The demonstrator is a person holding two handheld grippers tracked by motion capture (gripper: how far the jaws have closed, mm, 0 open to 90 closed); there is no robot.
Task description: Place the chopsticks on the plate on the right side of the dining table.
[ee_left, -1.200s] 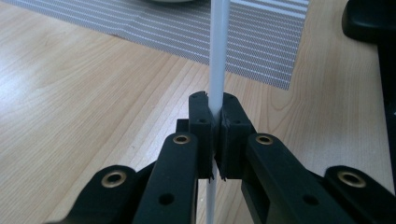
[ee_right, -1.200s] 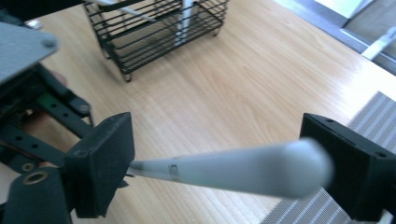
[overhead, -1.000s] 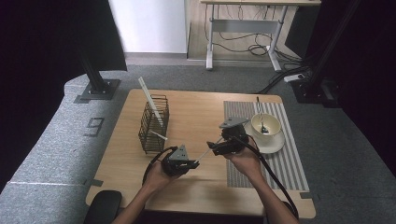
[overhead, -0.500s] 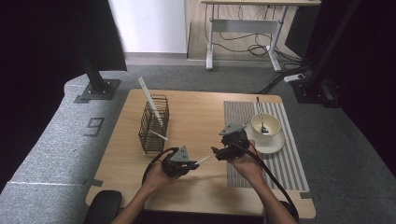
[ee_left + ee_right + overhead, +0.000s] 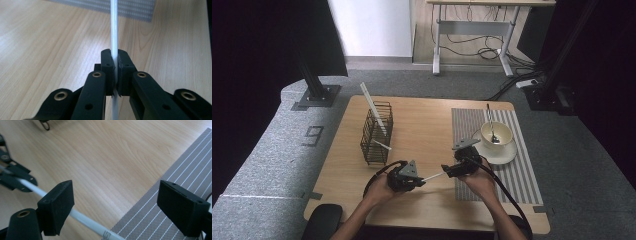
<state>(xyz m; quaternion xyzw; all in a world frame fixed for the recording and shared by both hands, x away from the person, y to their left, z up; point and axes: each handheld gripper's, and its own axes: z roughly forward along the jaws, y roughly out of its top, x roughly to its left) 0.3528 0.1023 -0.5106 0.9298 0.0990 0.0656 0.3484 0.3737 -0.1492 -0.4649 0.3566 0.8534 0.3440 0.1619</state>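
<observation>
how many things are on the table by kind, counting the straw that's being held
white straws: 3, one held, two in the basket
wire basket: 1
striped mat: 1
cup: 1
saucer: 1
spoon: 1
total: 8

The high view is evenly and softly lit from above, with the worktop (image 5: 427,130) bright and the room to both sides falling into near-black. Shadows on the wood are faint and short, and there is no harsh glare. Straight edges bow slightly toward the frame's borders. In the left gripper view the fingers (image 5: 108,72) are sharp, while the wood grain and the striped mat (image 5: 130,8) beyond them soften. In the right gripper view the near fingers (image 5: 58,206) blur a little at the bottom edge; the wood between them is crisp, warm and shadowless.
</observation>
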